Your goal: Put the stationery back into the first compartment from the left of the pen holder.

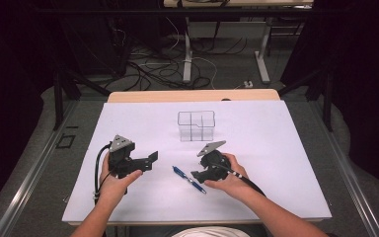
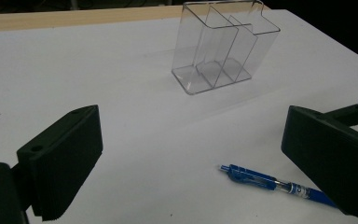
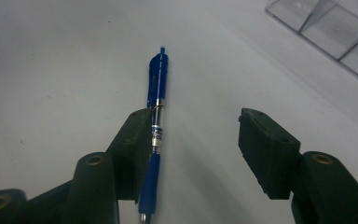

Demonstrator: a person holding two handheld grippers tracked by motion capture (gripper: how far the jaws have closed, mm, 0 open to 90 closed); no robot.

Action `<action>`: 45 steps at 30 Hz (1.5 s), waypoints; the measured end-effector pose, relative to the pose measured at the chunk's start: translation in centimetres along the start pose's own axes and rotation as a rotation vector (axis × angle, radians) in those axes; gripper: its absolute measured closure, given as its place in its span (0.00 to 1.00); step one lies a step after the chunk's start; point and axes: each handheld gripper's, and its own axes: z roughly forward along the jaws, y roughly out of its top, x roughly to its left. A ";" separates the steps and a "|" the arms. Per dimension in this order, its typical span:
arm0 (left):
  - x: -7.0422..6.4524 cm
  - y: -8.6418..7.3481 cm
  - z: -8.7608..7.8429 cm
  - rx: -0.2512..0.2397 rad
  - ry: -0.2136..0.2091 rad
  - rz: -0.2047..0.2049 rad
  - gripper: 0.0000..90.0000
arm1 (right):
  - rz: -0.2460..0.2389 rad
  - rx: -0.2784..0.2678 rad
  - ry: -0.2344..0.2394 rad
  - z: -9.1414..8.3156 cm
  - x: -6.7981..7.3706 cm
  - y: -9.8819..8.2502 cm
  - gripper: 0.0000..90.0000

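Note:
A blue pen lies on the white sheet in front of the person. In the right gripper view, the pen runs lengthwise between the jaws of my right gripper, resting against the left-hand jaw while the other jaw stands well clear of it. In the high view, my right gripper sits low over the pen's near end. My left gripper hovers to the left with its jaws wide and nothing between them; its own view of the left gripper shows the pen near the right-hand jaw. A clear divided organizer stands farther back.
The white sheet covers the table, with a wooden edge at the far side. The organizer has several upright compartments, and its corner appears in the right gripper view. Cables and table legs lie on the floor beyond.

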 end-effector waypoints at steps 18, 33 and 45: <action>0.0 -0.1 0.2 0.007 -0.008 0.001 0.06 | 0.027 0.029 0.009 1.3 1.3 -1.2 0.65; -0.1 -0.2 0.4 0.007 -0.005 0.002 0.08 | 0.078 0.138 0.053 1.7 1.3 -1.0 0.77; -0.1 -0.2 0.4 0.014 -0.006 0.003 0.08 | 0.101 0.214 0.073 2.4 1.2 -1.2 0.86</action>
